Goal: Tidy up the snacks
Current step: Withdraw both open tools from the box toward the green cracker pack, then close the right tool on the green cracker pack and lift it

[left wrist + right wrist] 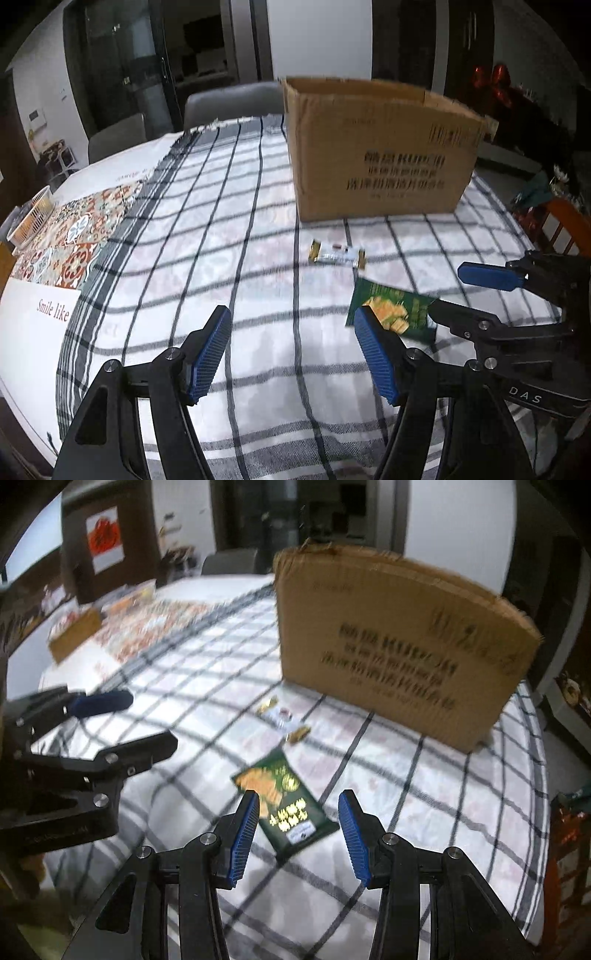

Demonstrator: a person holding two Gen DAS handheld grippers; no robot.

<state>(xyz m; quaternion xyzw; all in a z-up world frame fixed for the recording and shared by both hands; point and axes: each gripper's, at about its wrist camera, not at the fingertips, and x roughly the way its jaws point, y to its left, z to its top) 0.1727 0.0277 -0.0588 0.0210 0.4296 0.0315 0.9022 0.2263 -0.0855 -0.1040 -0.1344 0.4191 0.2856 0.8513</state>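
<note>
A green snack packet [400,312] [286,805] lies flat on the checked tablecloth. A small white and gold snack bar [337,254] [283,718] lies beyond it, in front of an open cardboard box [380,147] [391,638]. My right gripper [297,812] is open just above the near end of the green packet, jaws on either side of it. It shows in the left wrist view [461,291] at the right. My left gripper [293,332] is open and empty over bare cloth, left of the packet. It shows in the right wrist view [140,720] at the left.
The checked cloth [221,221] covers a round table. A patterned mat [77,229] and a white basket [31,218] lie at the far left. A small brown box [75,633] sits at the far left in the right wrist view. Grey chairs [232,101] stand behind the table.
</note>
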